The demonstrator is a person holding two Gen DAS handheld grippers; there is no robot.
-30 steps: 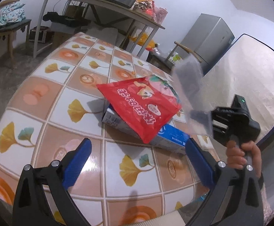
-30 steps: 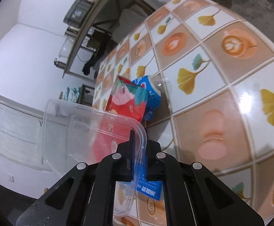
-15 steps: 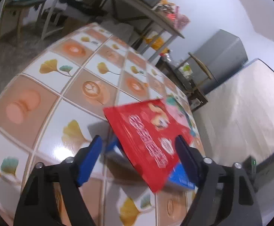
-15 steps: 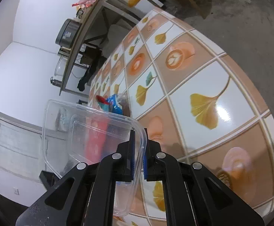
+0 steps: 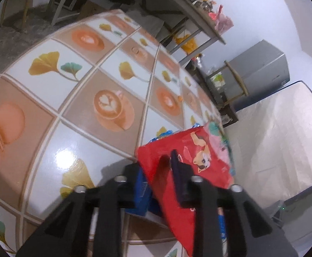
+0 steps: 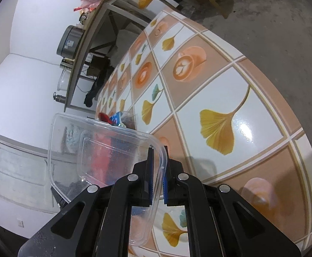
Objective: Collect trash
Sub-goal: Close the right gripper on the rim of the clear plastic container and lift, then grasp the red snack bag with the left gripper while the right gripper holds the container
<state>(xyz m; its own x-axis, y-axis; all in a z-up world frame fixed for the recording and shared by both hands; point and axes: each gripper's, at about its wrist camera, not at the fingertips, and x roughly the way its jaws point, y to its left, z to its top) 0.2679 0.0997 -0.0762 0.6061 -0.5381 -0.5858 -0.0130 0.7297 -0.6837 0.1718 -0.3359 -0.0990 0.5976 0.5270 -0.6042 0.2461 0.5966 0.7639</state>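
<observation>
Two grippers busy: left gripper (image 5: 166,171) just closing on red bag (image 5: 190,167), lower centre of frame, long axis upward-right; right gripper (image 6: 157,175) clamped on tub (image 6: 104,150) rim, lower left.

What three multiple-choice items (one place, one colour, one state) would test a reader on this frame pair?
1. Where does the red snack bag lie?
A. on a chair
B. on the blue box on the patterned table
C. on the floor

2. What colour are the claw pads?
A. blue
B. yellow
C. white

3. What does the right claw hold?
A. nothing
B. the red bag
C. the clear plastic container

Key: 1 B, the bag overlaps the box on the tabletop. 2 A, blue shows on the pad beside the container's rim. 3 C, its pads pinch the container's rim.
</observation>
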